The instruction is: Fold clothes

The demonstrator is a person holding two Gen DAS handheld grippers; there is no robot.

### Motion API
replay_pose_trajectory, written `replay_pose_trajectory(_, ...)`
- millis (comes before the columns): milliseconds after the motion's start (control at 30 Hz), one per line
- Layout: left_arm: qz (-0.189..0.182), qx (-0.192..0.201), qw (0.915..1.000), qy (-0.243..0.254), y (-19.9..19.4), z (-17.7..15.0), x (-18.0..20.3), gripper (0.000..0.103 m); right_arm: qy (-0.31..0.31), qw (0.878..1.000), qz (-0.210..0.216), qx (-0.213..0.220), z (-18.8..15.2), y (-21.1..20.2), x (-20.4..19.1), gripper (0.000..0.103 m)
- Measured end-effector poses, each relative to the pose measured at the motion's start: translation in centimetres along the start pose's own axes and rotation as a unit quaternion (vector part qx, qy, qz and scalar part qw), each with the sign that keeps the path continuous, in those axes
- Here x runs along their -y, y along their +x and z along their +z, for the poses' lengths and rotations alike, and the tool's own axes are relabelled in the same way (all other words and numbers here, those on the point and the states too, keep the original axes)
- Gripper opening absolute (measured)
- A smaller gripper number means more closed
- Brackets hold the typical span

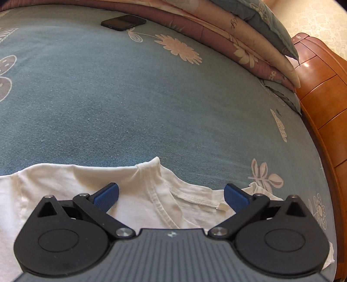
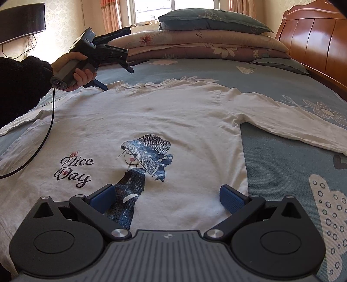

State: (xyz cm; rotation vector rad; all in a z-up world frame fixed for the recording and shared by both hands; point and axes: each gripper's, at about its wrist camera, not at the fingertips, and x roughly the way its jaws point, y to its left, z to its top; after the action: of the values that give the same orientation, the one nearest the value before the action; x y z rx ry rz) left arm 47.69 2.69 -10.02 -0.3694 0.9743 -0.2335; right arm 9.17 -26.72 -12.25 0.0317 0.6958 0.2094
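Observation:
A white long-sleeve shirt [image 2: 173, 117] lies face up and spread flat on the bed, printed with "Nice Day" [image 2: 74, 171] and a girl in a hat [image 2: 147, 156]. One sleeve [image 2: 292, 123] stretches out to the right. My right gripper [image 2: 167, 193] hovers open over the lower part of the shirt, nothing between its blue pads. A hand holds my left gripper [image 2: 117, 78] open above the far left shoulder of the shirt. In the left wrist view that gripper [image 1: 171, 191] stands open over the shirt's neckline [image 1: 156, 195], with white cloth [image 1: 54, 180] below it.
The blue flowered bedspread [image 1: 130, 97] runs beyond the shirt. A black phone [image 1: 123, 22] lies near folded quilts [image 2: 195, 45] topped by a pillow [image 2: 208, 20]. A wooden headboard [image 2: 314, 39] lines the right side. A black cable [image 2: 43, 138] trails across the shirt's left part.

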Motion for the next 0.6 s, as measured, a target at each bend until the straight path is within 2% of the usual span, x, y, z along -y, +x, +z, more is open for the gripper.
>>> replay_pose_trajectory(133,0.025,0.026,0.9992,0.015,0.5,1.3,1.0,0.102,0.007,1.0,0.006,0.004,0.0,-0.1,0.2,0.103)
replay_pose_trajectory(200,0.025,0.023,0.9992,0.022,-0.2,1.5,1.5,0.102,0.009,1.0,0.007,0.005,-0.1,-0.1,0.3,0.103)
replay_pose_trajectory(367,-0.009,0.044,0.9961,0.075,-4.7,0.0,1.8,0.102,0.007,1.0,0.005,0.005,-0.1,-0.1,0.1,0.103)
replay_pose_trajectory(467,-0.03,0.016,0.9975,0.062,-5.0,-0.6,0.6,0.102,0.007,1.0,0.005,0.006,-0.2,-0.1,0.1,0.103)
replay_pose_trajectory(600,-0.049,0.002,0.9981,0.036,-2.7,0.0,0.1,0.102,0.012,1.0,0.009,0.009,-0.2,-0.2,0.2,0.103)
